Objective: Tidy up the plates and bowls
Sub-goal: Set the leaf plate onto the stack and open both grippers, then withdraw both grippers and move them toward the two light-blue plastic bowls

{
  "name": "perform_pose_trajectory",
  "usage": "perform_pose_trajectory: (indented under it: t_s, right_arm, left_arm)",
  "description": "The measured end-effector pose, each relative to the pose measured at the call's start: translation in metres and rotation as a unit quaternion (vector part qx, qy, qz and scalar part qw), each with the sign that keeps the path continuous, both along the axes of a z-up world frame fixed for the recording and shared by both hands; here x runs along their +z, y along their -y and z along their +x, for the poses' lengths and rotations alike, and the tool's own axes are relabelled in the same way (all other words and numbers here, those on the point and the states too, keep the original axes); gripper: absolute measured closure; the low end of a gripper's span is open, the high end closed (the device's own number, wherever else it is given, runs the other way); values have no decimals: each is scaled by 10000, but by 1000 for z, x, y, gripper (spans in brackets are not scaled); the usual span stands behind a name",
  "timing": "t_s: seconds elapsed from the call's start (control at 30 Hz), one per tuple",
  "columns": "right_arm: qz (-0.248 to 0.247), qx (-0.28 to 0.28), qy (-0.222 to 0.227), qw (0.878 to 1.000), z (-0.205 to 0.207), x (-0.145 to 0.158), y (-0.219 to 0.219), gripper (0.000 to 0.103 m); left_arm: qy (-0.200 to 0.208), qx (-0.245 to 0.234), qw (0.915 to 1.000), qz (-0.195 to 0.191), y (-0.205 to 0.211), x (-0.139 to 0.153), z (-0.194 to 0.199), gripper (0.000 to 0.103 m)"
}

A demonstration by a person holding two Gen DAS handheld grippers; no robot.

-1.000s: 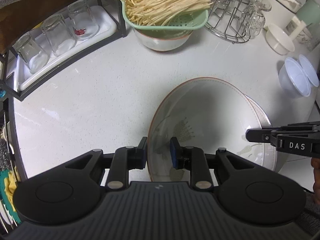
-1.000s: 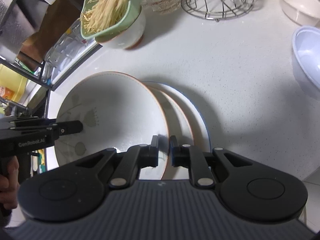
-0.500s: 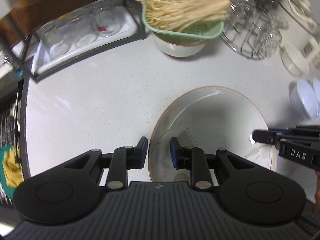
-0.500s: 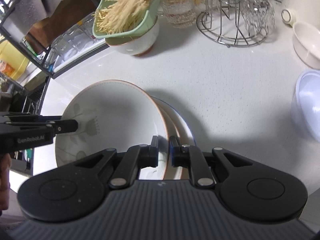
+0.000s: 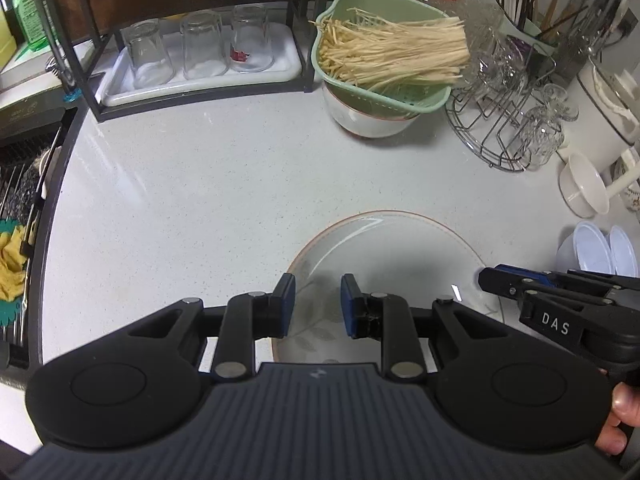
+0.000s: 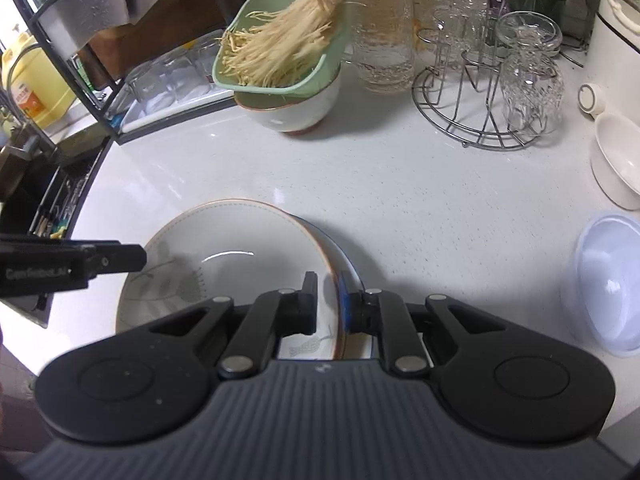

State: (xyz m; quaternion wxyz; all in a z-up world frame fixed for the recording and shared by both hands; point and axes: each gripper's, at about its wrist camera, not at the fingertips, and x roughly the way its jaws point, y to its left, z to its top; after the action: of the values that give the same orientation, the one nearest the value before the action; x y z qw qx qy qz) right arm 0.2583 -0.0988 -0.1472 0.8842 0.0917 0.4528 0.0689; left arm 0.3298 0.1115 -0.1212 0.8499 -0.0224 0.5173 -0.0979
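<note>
A wide white plate with an orange rim and a leaf print [image 5: 392, 248] [image 6: 240, 236] lies on top of other plates, one with a blue rim [image 6: 354, 270]. My left gripper [image 5: 317, 306] straddles the top plate's left rim, one pad outside and one inside, and is shut on it. At the opposite rim my right gripper [image 6: 327, 300] is shut on the same plate. Each gripper shows in the other's view: the right gripper [image 5: 486, 280] at the plate's right, the left gripper [image 6: 142, 258] at its left.
At the back a green colander of pale mushrooms [image 5: 384, 56] sits on a white bowl [image 5: 368, 120]. A wire rack of glasses [image 5: 504, 120] stands to its right and a tray of upturned glasses [image 5: 200, 76] to its left. Right: a white scoop [image 5: 584, 188], pale plastic bowls [image 5: 592, 248]. Left: sink [image 5: 24, 184].
Both views have rolled and pulled back, so more of the back of the counter shows. The top plate looks flatter than before. Both grippers kept their hold on its rim.
</note>
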Motion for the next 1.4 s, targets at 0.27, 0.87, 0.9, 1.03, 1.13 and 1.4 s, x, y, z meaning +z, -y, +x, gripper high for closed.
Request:
perform_pose_trajectory:
  t_s: [0.27,0.87,0.9,1.03,1.13,1.4]
  right_arm:
    - [246,60,334,9991,-7,7,17,88]
    - [571,210,1327,9893,-56,65,70,89]
    - [572,197,1369,9887,-60,68,73,89]
    - [613,145,1533,9862,-78,77,89,89]
    - [519,183,1695,9840,-94,84,97,88]
    - [355,275,1787,9829,-126,79,122,89]
  left_arm:
    - [48,242,9996,-160,1,4,-11,76]
    - [671,285,9949,-697,33,72,-59,76]
    - [714,273,9948,-679,37,74,-63,76]
    - [893,266,9936,-637,53,84,-83,76]
    - [982,278,9930,-586,66,87,-98,76]
    - [1083,110,9935,-335,107,89,-140,70]
